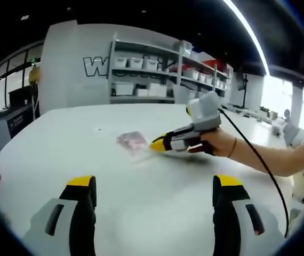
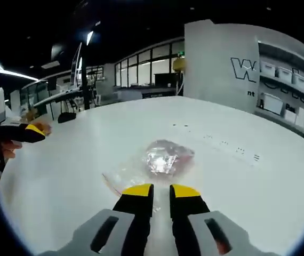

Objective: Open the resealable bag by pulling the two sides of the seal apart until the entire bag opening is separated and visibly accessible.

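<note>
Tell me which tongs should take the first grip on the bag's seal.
Right. The right tongs sit nearly shut at the edge of the resealable bag on the table. The left tongs are wide open and well short of it.

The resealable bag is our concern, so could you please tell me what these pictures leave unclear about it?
- Seal state: the resealable bag is clear and glary in the right gripper view, so zipped or parted is unreadable.
- Grasp: the right tongs hide the near edge; contact is uncertain.
- Contents: in the left gripper view the bag is too small.
</note>
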Demonstrator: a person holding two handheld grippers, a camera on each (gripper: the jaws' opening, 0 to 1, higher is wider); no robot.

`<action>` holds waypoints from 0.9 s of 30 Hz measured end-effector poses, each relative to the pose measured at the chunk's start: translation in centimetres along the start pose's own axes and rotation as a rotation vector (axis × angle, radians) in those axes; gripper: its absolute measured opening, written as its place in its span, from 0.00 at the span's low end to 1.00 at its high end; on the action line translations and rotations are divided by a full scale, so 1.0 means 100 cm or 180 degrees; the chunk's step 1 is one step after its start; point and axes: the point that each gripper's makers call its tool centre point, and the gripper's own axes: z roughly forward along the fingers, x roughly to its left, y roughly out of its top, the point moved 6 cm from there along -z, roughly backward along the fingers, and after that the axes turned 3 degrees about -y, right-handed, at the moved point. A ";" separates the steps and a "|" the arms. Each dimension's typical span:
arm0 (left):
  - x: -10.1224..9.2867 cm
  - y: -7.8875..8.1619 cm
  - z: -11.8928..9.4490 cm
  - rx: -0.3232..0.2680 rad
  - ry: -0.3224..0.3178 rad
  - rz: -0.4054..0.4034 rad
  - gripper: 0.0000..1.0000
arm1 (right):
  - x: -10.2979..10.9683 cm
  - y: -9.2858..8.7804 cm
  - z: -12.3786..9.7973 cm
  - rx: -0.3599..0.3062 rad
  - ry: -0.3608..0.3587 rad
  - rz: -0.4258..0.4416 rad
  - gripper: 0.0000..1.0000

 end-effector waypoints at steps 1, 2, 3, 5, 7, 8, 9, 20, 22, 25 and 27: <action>0.000 0.000 0.000 -0.0002 0.0002 -0.0005 0.90 | 0.000 0.000 0.000 -0.0001 -0.0010 -0.0002 0.04; 0.001 0.000 0.000 -0.0004 0.0004 -0.0008 0.90 | -0.001 0.001 0.000 -0.0005 -0.0018 -0.0007 0.03; 0.001 0.000 0.000 -0.0001 0.0005 -0.0011 0.90 | -0.001 0.001 0.000 -0.0007 -0.0029 -0.0014 0.00; 0.001 -0.001 0.001 0.0004 0.0000 -0.0012 0.90 | -0.002 0.001 0.001 -0.0002 -0.0037 -0.0020 0.00; 0.000 -0.002 0.001 0.0013 -0.0015 -0.0011 0.90 | -0.002 -0.001 0.002 0.0010 -0.0009 0.0023 0.00; -0.001 -0.002 0.002 0.0015 -0.0028 -0.0015 0.90 | -0.002 -0.001 0.002 0.0009 -0.0010 0.0033 0.00; -0.002 -0.002 0.002 0.0013 -0.0037 -0.0016 0.90 | -0.002 -0.001 0.003 0.0011 -0.0014 0.0031 0.00; -0.005 -0.005 0.003 0.0040 -0.0064 -0.0019 0.90 | 0.005 0.001 -0.001 -0.0024 0.0139 0.0160 0.00; -0.006 -0.006 0.004 0.0052 -0.0075 -0.0017 0.90 | 0.006 0.001 -0.002 -0.0025 0.0159 0.0190 0.00; -0.008 -0.007 0.005 0.0065 -0.0091 -0.0016 0.90 | 0.008 0.002 -0.005 -0.0033 0.0198 0.0217 0.00; -0.008 -0.007 0.006 0.0069 -0.0095 -0.0017 0.90 | 0.009 0.002 -0.007 -0.0032 0.0210 0.0215 0.00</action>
